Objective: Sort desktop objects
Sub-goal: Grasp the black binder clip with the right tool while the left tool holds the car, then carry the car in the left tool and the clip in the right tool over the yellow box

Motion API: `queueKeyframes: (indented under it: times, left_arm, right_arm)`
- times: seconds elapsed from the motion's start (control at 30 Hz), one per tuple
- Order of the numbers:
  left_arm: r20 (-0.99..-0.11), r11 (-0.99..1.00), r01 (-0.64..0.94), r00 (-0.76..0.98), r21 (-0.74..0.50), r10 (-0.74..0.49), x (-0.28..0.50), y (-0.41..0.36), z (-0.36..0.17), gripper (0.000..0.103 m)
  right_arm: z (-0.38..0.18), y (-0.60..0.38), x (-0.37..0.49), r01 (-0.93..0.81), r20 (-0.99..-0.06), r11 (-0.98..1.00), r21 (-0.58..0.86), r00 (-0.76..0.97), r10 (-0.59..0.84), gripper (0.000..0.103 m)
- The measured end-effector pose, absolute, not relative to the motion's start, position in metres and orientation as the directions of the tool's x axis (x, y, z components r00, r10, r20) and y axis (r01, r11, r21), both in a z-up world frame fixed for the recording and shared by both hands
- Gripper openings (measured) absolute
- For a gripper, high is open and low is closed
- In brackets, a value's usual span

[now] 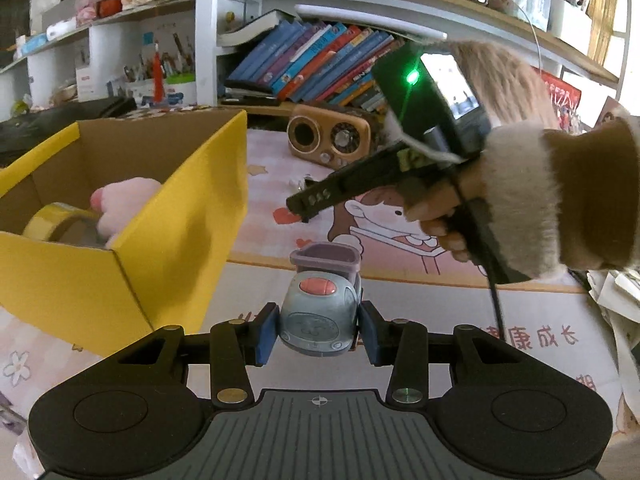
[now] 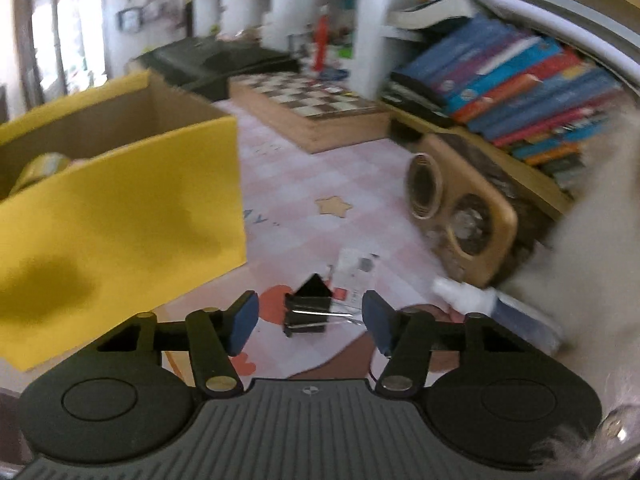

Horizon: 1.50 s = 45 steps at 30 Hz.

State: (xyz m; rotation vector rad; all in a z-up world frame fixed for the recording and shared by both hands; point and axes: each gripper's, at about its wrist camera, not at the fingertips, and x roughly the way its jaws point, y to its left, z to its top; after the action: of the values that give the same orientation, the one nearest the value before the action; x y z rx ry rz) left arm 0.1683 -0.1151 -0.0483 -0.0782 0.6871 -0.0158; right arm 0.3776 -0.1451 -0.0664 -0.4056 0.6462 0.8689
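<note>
My left gripper (image 1: pixel 318 330) is shut on a grey-blue toy truck (image 1: pixel 320 312) with a purple bin, held above the mat just right of the yellow cardboard box (image 1: pixel 176 216). The box holds a pink plush (image 1: pixel 128 204) and a yellow tape roll (image 1: pixel 60 220). My right gripper (image 2: pixel 310 320) is open, its blue pads on either side of a black binder clip (image 2: pixel 306 312) that lies on the mat. The right gripper also shows in the left wrist view (image 1: pixel 320 196), held by a gloved hand. A small white bottle (image 2: pixel 464 294) lies right of the clip.
A wooden retro radio (image 1: pixel 332 136) stands at the back of the pink mat (image 1: pixel 400 304); it also shows in the right wrist view (image 2: pixel 460 208). A chessboard box (image 2: pixel 312 108) lies behind. Leaning books (image 1: pixel 320 64) fill the shelf. A paper card (image 2: pixel 354 276) lies by the clip.
</note>
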Motion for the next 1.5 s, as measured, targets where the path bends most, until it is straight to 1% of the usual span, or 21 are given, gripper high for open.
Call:
queueKeyframes:
  times: [0.03, 0.1, 0.17, 0.2, 0.3, 0.33, 0.4, 0.43, 0.47, 0.87, 1.17, 1.5]
  left_arm:
    - [-0.634, 0.997, -0.015, 0.772, -0.076, -0.037, 0.167, -0.115, -0.048, 0.041]
    - [-0.636, 0.997, -0.017, 0.771, -0.071, -0.033, 0.165, -0.115, -0.047, 0.041]
    - [-0.634, 0.998, -0.016, 0.773, -0.069, -0.031, 0.163, -0.115, -0.044, 0.041]
    - [-0.633, 0.998, -0.015, 0.774, -0.067, -0.031, 0.163, -0.115, -0.044, 0.041]
    - [-0.629, 0.998, -0.010, 0.777, -0.062, -0.031, 0.160, -0.115, -0.041, 0.041]
    - [-0.628, 0.998, -0.009, 0.778, -0.061, -0.032, 0.161, -0.115, -0.041, 0.041]
    - [-0.625, 0.998, -0.004, 0.780, -0.060, -0.035, 0.161, -0.115, -0.040, 0.041]
    - [-0.623, 0.998, -0.001, 0.781, -0.061, -0.038, 0.160, -0.116, -0.039, 0.041]
    - [-0.620, 0.998, 0.003, 0.783, -0.062, -0.041, 0.160, -0.117, -0.038, 0.041]
    - [-0.583, 0.995, 0.055, 0.808, -0.079, -0.090, 0.146, -0.121, -0.026, 0.041]
    - [-0.551, 0.988, 0.110, 0.821, -0.105, -0.150, 0.133, -0.118, -0.019, 0.041]
    - [-0.526, 0.977, 0.176, 0.823, -0.123, -0.215, 0.108, -0.098, -0.009, 0.041]
  right_arm:
    - [-0.068, -0.142, 0.379, -0.814, -0.674, 0.576, -0.078, 0.468, 0.571, 0.051]
    - [-0.072, -0.137, 0.380, -0.821, -0.678, 0.559, -0.116, 0.476, 0.559, 0.049]
    - [-0.074, -0.137, 0.381, -0.820, -0.678, 0.555, -0.139, 0.487, 0.550, 0.042]
    - [-0.075, -0.137, 0.382, -0.819, -0.676, 0.555, -0.148, 0.493, 0.547, 0.037]
    - [-0.075, -0.140, 0.381, -0.827, -0.672, 0.541, -0.153, 0.488, 0.557, 0.034]
    - [-0.074, -0.141, 0.381, -0.828, -0.669, 0.539, -0.155, 0.489, 0.560, 0.030]
    - [-0.072, -0.144, 0.379, -0.830, -0.669, 0.540, -0.140, 0.481, 0.566, 0.029]
    - [-0.070, -0.147, 0.378, -0.826, -0.665, 0.548, -0.131, 0.483, 0.570, 0.022]
    - [-0.069, -0.150, 0.377, -0.822, -0.665, 0.557, -0.120, 0.484, 0.570, 0.019]
    - [-0.045, -0.196, 0.340, -0.729, -0.630, 0.684, -0.028, 0.544, 0.554, 0.019]
    - [-0.033, -0.239, 0.296, -0.615, -0.664, 0.789, 0.017, 0.583, 0.468, 0.019]
    - [-0.019, -0.262, 0.231, -0.467, -0.660, 0.881, 0.074, 0.639, 0.394, 0.019]
